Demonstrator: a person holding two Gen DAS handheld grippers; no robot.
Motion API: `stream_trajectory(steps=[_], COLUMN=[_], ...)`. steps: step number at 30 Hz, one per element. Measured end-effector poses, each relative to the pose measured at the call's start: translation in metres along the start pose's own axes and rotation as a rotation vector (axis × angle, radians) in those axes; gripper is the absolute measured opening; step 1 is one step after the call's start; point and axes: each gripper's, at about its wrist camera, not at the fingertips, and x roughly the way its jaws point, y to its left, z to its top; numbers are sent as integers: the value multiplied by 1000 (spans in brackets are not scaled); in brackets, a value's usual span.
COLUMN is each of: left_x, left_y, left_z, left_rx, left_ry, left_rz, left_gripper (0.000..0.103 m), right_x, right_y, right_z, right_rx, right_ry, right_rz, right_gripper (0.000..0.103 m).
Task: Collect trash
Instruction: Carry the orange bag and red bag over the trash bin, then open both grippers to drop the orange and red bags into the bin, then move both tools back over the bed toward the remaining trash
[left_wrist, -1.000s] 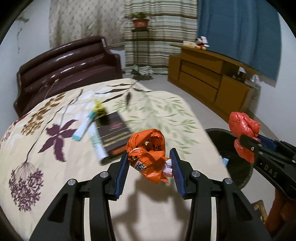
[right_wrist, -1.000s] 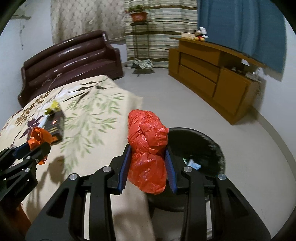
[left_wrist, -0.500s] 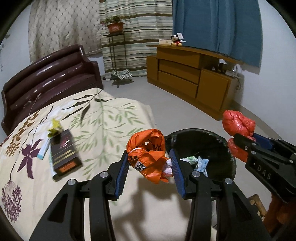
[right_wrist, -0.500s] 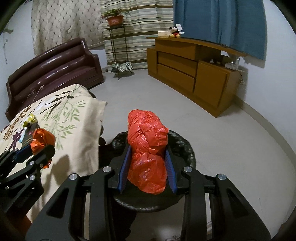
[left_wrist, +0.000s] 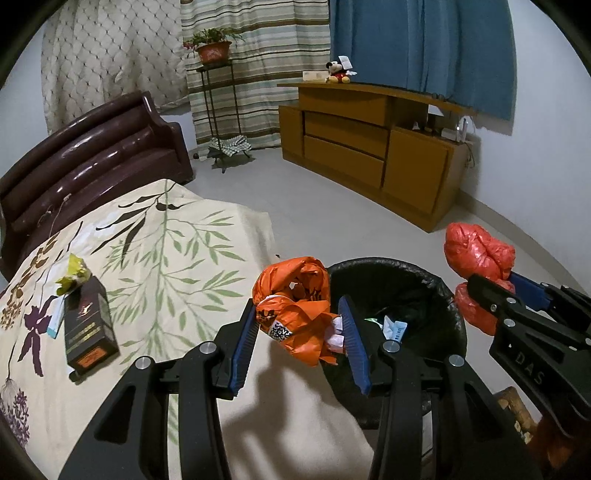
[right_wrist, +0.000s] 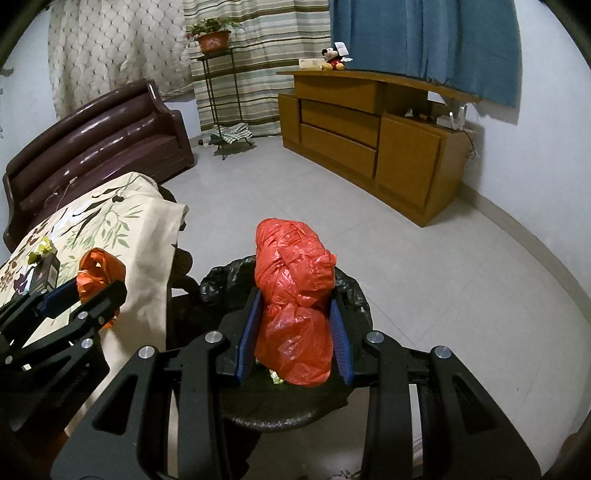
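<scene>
The left tool (left_wrist: 301, 328) clenches a crumpled orange plastic bag (left_wrist: 295, 299) between its blue pads, at the edge of the cloth-covered counter and just beside the bin's rim. The right tool (right_wrist: 293, 332) clenches a bunched red plastic bag (right_wrist: 295, 291) directly above the black-lined trash bin (left_wrist: 428, 280), which stands on the floor against the counter's corner. Scraps of paper and a small blue-and-white packet (left_wrist: 397, 329) lie inside the bin.

The counter (left_wrist: 192, 251) wears a cream cloth printed with green leaves and purple flowers. On its far left side a dark box (left_wrist: 88, 328) lies flat, with a crumpled yellow wrapper (left_wrist: 74, 275) at its far end and a white-and-teal tube (left_wrist: 55, 319) partly tucked beside it.

Beyond it the pale tiled floor runs to a glossy maroon sofa (left_wrist: 92, 155), a metal plant stand carrying a potted plant (left_wrist: 212, 48), striped and patterned curtains, and a wooden sideboard (left_wrist: 369, 147) with a plush mouse toy (left_wrist: 338, 72) on top under a blue curtain.

The red bag hides most of the bin's inside in the right wrist view, and the tool bodies cover the near counter edge and the bin's base. The print on the dark box is too small to read.
</scene>
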Motion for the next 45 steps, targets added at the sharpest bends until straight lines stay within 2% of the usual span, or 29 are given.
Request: stream_trajectory(steps=[22,32,45], left_x=[25,28,28], left_y=[-24,-26,-25], left_z=[18,17,16], left_rx=[41,51,54], left_ry=[25,47,48], left_rz=[3,6,4], left_gripper=[45,55,60], right_x=[27,39,40], right_y=[-15,-21,-23], right_z=[5,5,4], right_rx=[37,63,65], right_ry=[13,42,44], right_rz=[-19,-13,-15], right_gripper=[35,39,43])
